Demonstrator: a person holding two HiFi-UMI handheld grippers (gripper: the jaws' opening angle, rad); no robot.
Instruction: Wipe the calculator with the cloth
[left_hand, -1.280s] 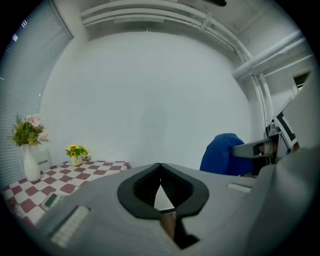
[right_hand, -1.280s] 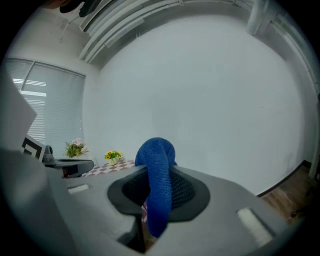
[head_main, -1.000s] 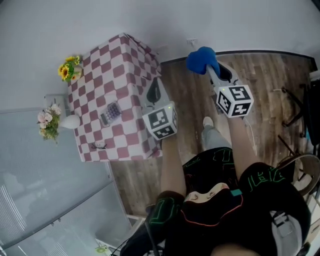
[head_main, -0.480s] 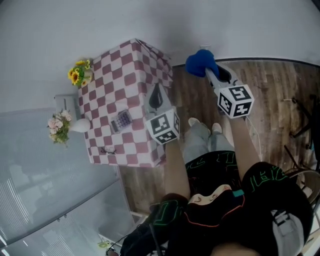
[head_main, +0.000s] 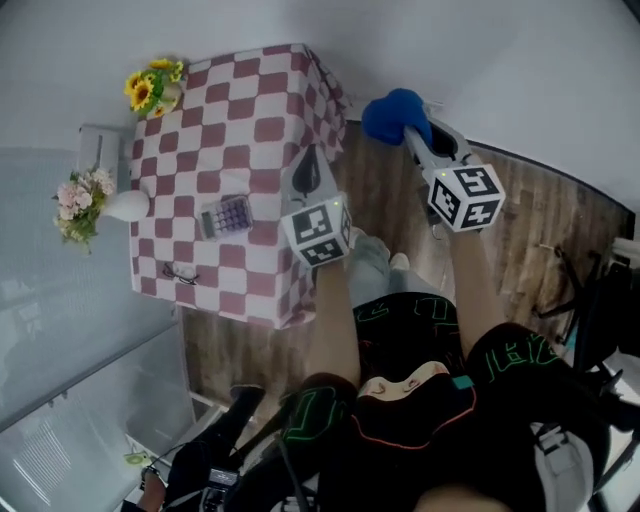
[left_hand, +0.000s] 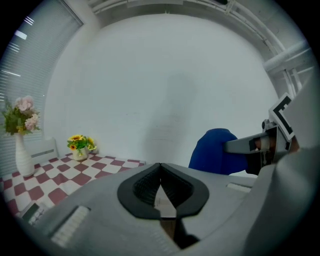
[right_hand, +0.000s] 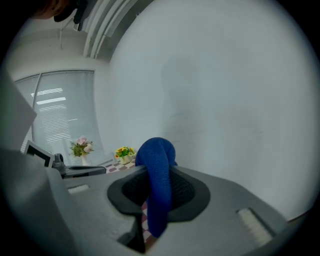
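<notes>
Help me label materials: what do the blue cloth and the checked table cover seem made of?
Blue cloth in the right tool: soft matte fabric, likely microfibre; fine weave shows, it droops limply. Red-and-white checked table cover: probably thin textile, possibly plastic; it hangs in folds.

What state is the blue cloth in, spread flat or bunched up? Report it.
Bunched up: the blue cloth is a rolled wad clamped in the right gripper, a rounded lump in the head view.

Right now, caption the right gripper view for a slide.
The right gripper shut on the blue cloth, sunflowers and checkered table beyond.
</notes>
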